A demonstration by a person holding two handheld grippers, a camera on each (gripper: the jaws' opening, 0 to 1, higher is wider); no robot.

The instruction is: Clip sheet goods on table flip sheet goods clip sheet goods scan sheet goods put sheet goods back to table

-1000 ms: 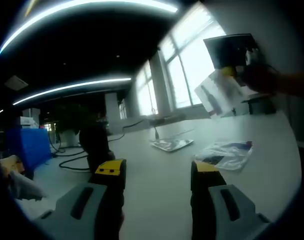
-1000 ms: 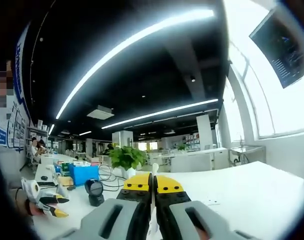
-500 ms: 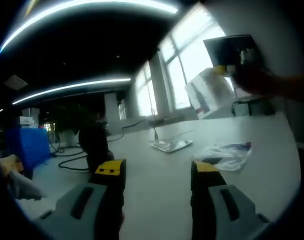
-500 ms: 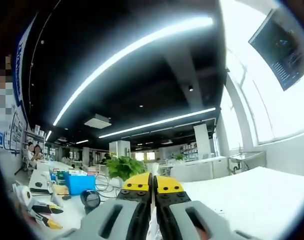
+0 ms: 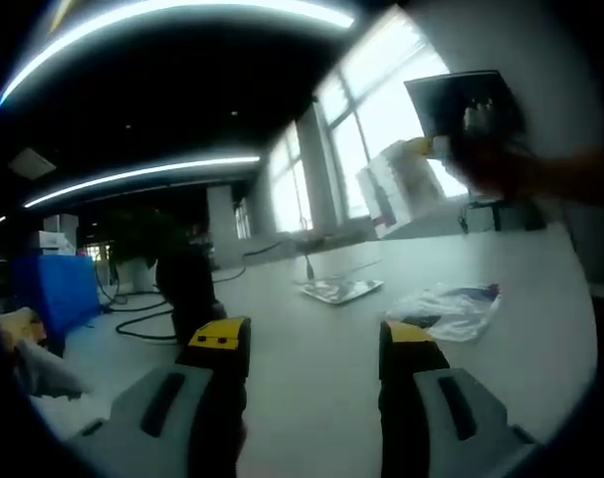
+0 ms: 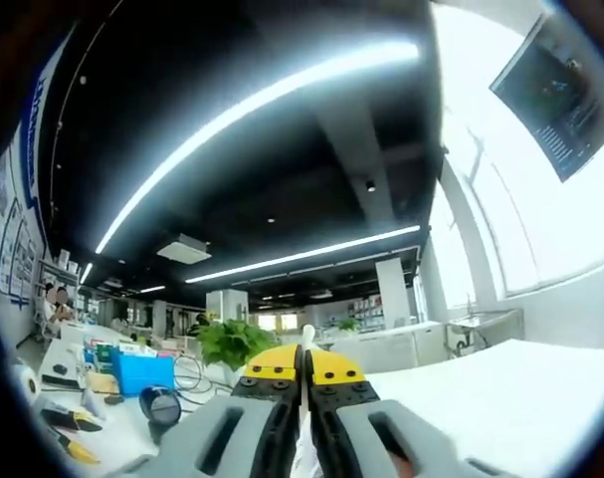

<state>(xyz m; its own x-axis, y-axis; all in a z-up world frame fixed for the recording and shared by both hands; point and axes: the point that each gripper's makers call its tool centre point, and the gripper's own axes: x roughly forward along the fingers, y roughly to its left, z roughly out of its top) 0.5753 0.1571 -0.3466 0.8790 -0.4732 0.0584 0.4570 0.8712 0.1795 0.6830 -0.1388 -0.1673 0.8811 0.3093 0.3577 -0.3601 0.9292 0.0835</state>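
Note:
In the left gripper view my left gripper (image 5: 311, 344) hovers open over the white table (image 5: 321, 398), nothing between its yellow-tipped fingers. Up at the right, my right gripper (image 5: 433, 147) holds a white sheet pack (image 5: 401, 184) in the air, blurred. Two more packs lie on the table: a clear bag (image 5: 446, 304) and a flat one (image 5: 341, 289) farther back. In the right gripper view the right gripper (image 6: 302, 363) is shut on the thin edge of the sheet pack (image 6: 303, 453), which shows as a white sliver between the jaws.
A black scanner stand (image 5: 187, 284) with cables (image 5: 142, 319) stands at the left of the table, beside a blue box (image 5: 53, 289). A dark monitor (image 5: 466, 100) hangs by the windows. The right gripper view faces a plant (image 6: 227, 344) and a blue bin (image 6: 142, 370).
The right gripper has carried the held sheet pack up and to the left in the left gripper view. The right gripper view has tilted upward. The left gripper has stayed put.

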